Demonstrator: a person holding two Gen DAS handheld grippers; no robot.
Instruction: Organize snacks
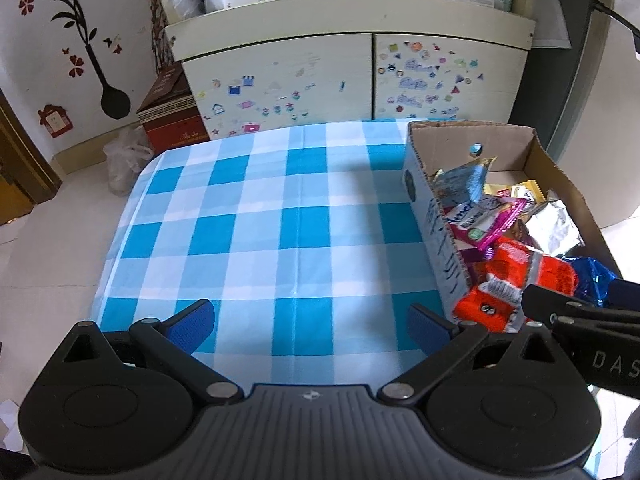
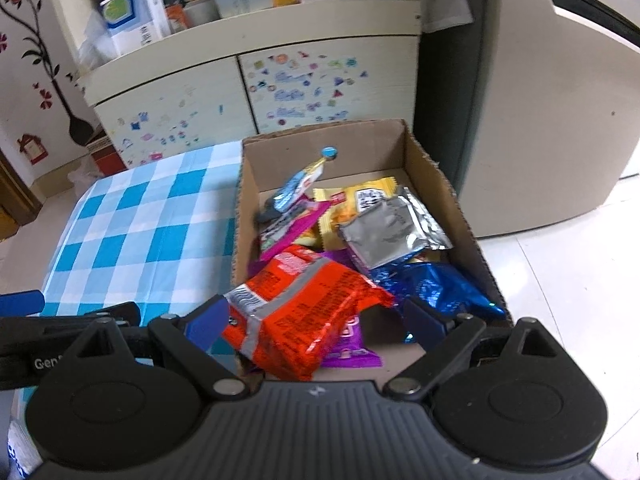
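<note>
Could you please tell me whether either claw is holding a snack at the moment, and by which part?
Nothing is held. The left claw is open above the checked tablecloth; the right claw straddles the crinkly orange packet without gripping.

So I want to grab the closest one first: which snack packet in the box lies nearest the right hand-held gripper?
The orange-red packet, lying between the right hand-held gripper's open jaws; the others lie farther back.

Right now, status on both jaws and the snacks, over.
Left gripper open over bare checked tablecloth. Right gripper open, orange packet between jaws. Snacks heaped in cardboard box. Nothing blocking.
</note>
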